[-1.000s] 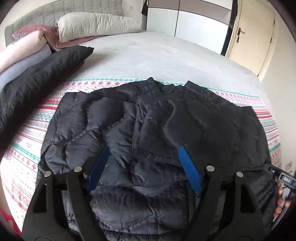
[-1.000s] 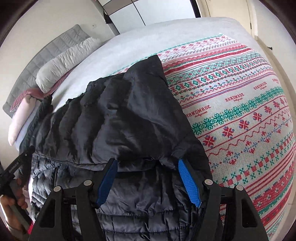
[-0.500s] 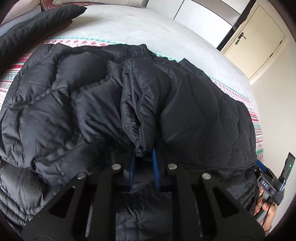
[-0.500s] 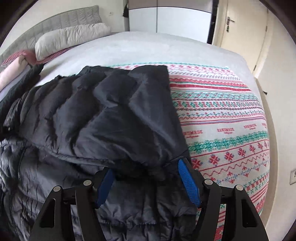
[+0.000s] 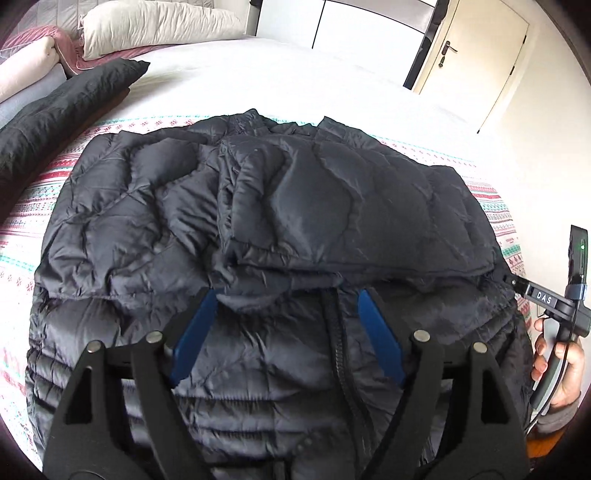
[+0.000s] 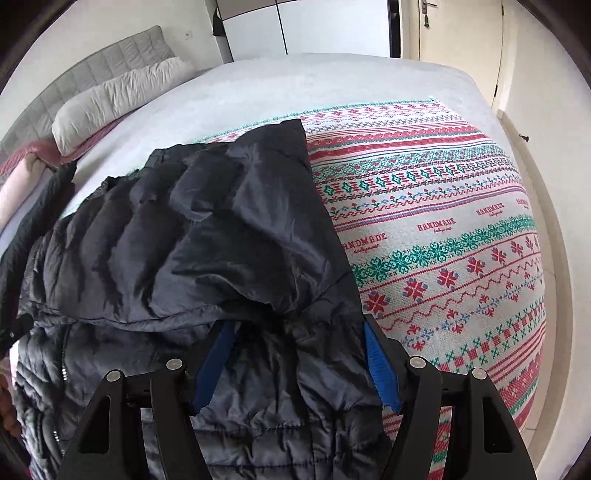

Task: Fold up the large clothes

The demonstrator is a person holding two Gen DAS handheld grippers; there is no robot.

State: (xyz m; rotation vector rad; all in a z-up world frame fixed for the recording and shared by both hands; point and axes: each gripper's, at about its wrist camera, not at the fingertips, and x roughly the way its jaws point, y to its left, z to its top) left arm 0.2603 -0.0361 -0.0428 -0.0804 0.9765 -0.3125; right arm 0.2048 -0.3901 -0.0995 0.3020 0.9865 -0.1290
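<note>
A black quilted puffer jacket [image 5: 295, 206] lies on the patterned bedspread, its upper part folded down over the zipped front. My left gripper [image 5: 286, 295] is open and empty, its blue pads straddling the folded edge near the zipper [image 5: 338, 354]. In the right wrist view the jacket [image 6: 184, 240] fills the left half. My right gripper [image 6: 295, 328] is open and empty over the jacket's right side, just below the folded flap. The right gripper's body also shows at the right edge of the left wrist view [image 5: 554, 302].
A red, green and white patterned blanket [image 6: 443, 229] covers the near part of the bed. A black cushion [image 5: 62, 107] and several pillows [image 5: 155, 26] lie toward the headboard. A wardrobe and a door [image 5: 476, 55] stand beyond the bed.
My left gripper was shut on a fold of the jacket half a second ago; it has let go, opened and pulled back. The right gripper stayed open and shifted slightly.
</note>
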